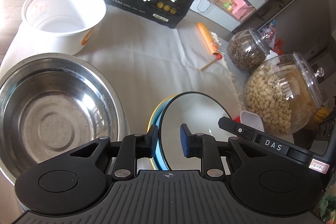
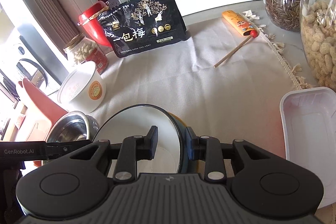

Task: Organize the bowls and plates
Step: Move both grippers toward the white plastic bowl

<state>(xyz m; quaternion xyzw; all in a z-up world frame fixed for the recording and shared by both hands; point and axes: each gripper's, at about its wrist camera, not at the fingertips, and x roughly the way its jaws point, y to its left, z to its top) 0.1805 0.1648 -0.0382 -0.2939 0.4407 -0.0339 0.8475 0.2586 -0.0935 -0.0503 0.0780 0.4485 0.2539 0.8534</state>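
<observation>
Left gripper (image 1: 168,143) and right gripper (image 2: 171,145) straddle opposite rims of the stacked bowls (image 1: 195,110), jaws parted, reaching level.

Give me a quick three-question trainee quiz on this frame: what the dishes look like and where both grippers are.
1. True or false: the steel bowl is empty.
2. Pick one. Between the fingers of both the left hand-held gripper and the right hand-held gripper is: A) the rim of the white plate; B) the black snack bag; C) the chopstick.
3. Fill in: the white plate rests on a blue dish, with a ___ dish under that.

Key: 1 true; 2 A; 3 yellow.
</observation>
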